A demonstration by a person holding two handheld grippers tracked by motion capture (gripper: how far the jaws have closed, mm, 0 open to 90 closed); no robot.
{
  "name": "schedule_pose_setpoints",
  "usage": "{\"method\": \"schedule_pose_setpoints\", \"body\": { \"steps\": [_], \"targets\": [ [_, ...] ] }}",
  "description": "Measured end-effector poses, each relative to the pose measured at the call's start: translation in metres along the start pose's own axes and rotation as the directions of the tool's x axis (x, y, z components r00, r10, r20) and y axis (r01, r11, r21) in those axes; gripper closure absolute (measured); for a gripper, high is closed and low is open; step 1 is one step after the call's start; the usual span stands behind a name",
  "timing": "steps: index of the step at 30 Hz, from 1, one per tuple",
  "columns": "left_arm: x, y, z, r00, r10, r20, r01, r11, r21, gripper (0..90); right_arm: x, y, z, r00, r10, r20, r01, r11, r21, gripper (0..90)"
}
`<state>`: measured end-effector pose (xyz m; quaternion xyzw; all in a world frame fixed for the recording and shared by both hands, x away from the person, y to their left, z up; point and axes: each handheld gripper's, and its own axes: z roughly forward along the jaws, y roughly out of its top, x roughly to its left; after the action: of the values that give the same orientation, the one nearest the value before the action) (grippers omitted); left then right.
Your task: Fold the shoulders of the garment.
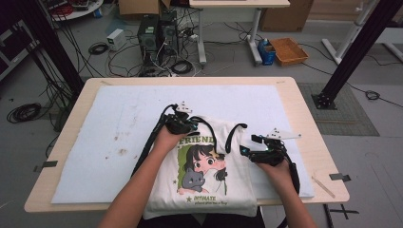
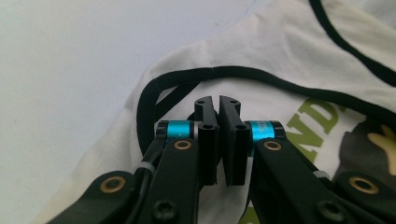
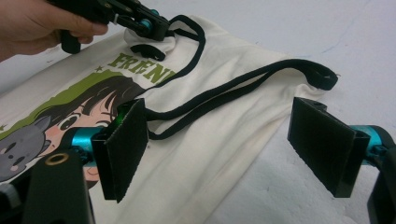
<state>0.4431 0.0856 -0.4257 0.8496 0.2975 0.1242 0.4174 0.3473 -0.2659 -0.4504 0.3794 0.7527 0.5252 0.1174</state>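
Cream cloth bag [image 1: 202, 175] lies flat on the white mat [image 1: 114, 128], printed side up, at the table's [image 1: 304, 123] near edge.
Your left gripper [image 2: 218, 103] is pressed together at the bag's top left corner, beside a black strap [image 2: 243, 73], with no cloth seen between its jaws; your right gripper [image 3: 224, 144] hangs spread wide over the bag's right edge.

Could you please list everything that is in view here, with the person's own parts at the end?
tote bag: one, cream with a cartoon print, near table edge
bag handles: two, black, at the bag's top
white mat: one, covering the table
orange tray: one, on the floor beyond
computer towers: two, black, on the floor
left gripper: one, black, shut at the bag's top
right gripper: one, black, open beside the bag
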Motion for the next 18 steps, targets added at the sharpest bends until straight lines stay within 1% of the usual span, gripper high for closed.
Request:
{"method": "schedule_pose_setpoints", "body": {
  "steps": [3, 6, 8, 11, 13, 15, 17, 18],
  "targets": [
    [-0.002, -0.002, -0.014, 1.0, -0.004, 0.0, 0.004, 0.9987, -0.051, 86.7, 0.001, 0.0, 0.0, 1.0, 0.002, 0.0, -0.002, 1.0, 0.0, 20.7],
    [-0.004, -0.009, -0.031, 0.9993, -0.034, 0.013, 0.035, 0.9928, -0.114, 86.7, 0.001, 0.0, 0.0, 1.0, 0.001, 0.002, -0.001, 1.0, 0.002, 20.7],
    [-0.007, -0.016, -0.044, 0.9995, -0.031, 0.009, 0.032, 0.9888, -0.146, 86.7, 0.001, 0.0, 0.0, 1.0, -0.002, 0.002, 0.002, 1.0, 0.001, 20.7],
    [-0.014, -0.029, -0.063, 0.9993, -0.034, 0.016, 0.036, 0.9822, -0.184, 86.7, 0.001, 0.0, 0.0, 1.0, 0.001, 0.003, -0.001, 1.0, 0.002, 20.7],
    [-0.02, -0.04, -0.073, 0.9995, -0.03, 0.01, 0.032, 0.9804, -0.195, 86.6, 0.001, 0.0, 0.0, 1.0, 0.001, 0.004, -0.001, 1.0, 0.001, 20.7],
    [-0.025, -0.051, -0.082, 0.9995, -0.031, -0.008, 0.029, 0.9804, -0.195, 86.6, 0.001, 0.0, 0.0, 1.0, 0.001, 0.003, -0.001, 1.0, 0.002, 20.7],
    [-0.026, -0.065, -0.091, 0.9992, -0.037, -0.011, 0.035, 0.9823, -0.184, 86.5, 0.0, 0.0, 0.0, 1.0, 0.002, 0.003, -0.002, 1.0, 0.001, 20.7],
    [-0.026, -0.072, -0.094, 0.9986, -0.053, -0.009, 0.05, 0.9826, -0.179, 86.4, 0.0, 0.0, 0.0, 1.0, 0.003, 0.003, -0.003, 1.0, 0.001, 20.7]
  ]
}}
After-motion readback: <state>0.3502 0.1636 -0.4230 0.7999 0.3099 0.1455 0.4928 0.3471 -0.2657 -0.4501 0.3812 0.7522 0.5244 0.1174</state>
